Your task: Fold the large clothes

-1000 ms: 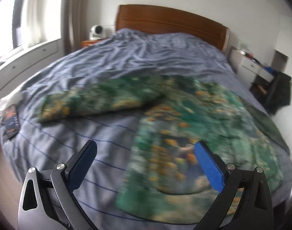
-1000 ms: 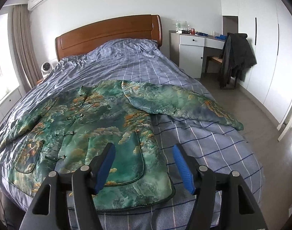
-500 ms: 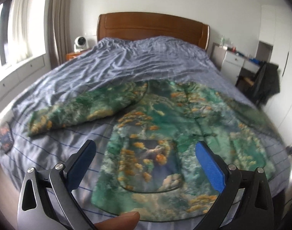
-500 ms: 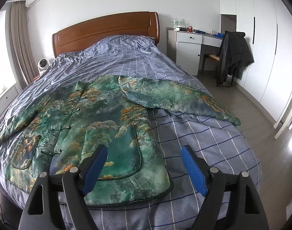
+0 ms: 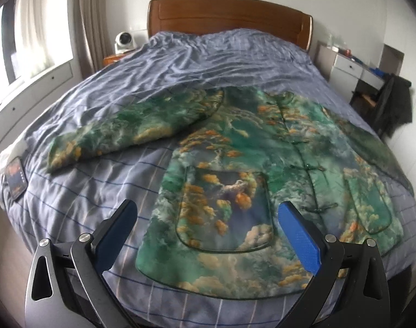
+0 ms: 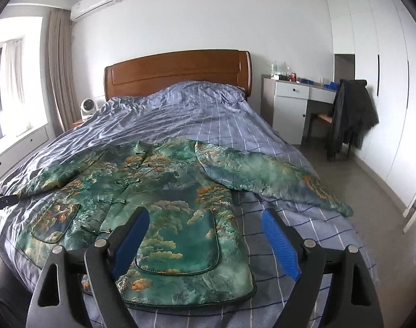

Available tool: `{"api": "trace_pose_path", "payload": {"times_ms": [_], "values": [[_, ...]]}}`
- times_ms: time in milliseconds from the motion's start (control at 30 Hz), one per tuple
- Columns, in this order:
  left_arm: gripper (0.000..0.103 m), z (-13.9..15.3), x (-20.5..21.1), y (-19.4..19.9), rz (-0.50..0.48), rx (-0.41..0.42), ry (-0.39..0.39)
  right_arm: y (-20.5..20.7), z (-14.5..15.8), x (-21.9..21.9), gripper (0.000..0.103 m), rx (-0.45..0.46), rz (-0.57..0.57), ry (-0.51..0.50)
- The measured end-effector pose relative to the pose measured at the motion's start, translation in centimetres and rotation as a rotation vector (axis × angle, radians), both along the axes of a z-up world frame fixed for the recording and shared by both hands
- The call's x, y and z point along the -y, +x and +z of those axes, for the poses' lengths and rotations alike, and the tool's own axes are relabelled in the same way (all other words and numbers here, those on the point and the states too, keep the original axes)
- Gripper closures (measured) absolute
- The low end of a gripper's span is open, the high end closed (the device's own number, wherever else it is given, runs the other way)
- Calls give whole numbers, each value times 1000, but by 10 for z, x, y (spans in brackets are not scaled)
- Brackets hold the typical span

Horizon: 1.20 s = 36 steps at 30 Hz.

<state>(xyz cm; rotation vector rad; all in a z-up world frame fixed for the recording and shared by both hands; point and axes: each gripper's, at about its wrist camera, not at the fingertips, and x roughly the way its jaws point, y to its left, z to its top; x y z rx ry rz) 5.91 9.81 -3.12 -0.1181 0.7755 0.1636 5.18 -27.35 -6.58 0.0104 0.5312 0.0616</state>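
Note:
A green padded jacket (image 5: 251, 169) (image 6: 164, 196) with orange and blue landscape print lies flat, front up, on the bed (image 5: 197, 63) (image 6: 202, 114), both sleeves spread out to the sides. My left gripper (image 5: 208, 213) hovers above the hem at the jacket's left front pocket, open, nothing between its blue fingers. My right gripper (image 6: 205, 221) hangs over the jacket's right pocket and side edge; its jaws are opening wider and hold nothing. The left sleeve (image 5: 131, 131) points toward the window side, the right sleeve (image 6: 271, 180) toward the wardrobe side.
A phone (image 5: 16, 177) lies at the bed's left edge. A wooden headboard (image 6: 178, 71) closes the far end. A white desk (image 6: 292, 106) and a chair with a dark coat (image 6: 350, 114) stand right of the bed. A small fan (image 5: 123, 41) sits by the curtain.
The right gripper's jaws have spread wider. The left wrist view has swung so the jacket sits more centred and sharp; a fingertip seen at its lower edge half a second ago is gone.

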Motion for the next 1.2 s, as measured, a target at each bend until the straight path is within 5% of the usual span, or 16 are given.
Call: {"api": "trace_pose_path", "payload": {"times_ms": [100, 167, 333, 533, 733, 967, 1200], "values": [[0, -5, 0, 0, 1, -16, 4, -2, -1, -2, 14, 13, 6, -25], [0, -5, -2, -1, 5, -8, 8, -1, -3, -3, 1, 9, 6, -54], [0, -14, -5, 11, 37, -83, 65, 1, -7, 4, 0, -2, 2, -39], [0, -22, 7, 14, -52, -169, 39, 0, -11, 9, 0, -18, 7, -31], [1, 0, 21, 2, -182, -38, -83, -2, -12, 9, 0, -19, 36, -6], [1, 15, 30, -1, -130, 137, 27, 1, -13, 11, 0, -53, 18, 18], [1, 3, 32, 5, -185, 39, -38, 7, -20, 15, 0, -138, 5, 34]]}}
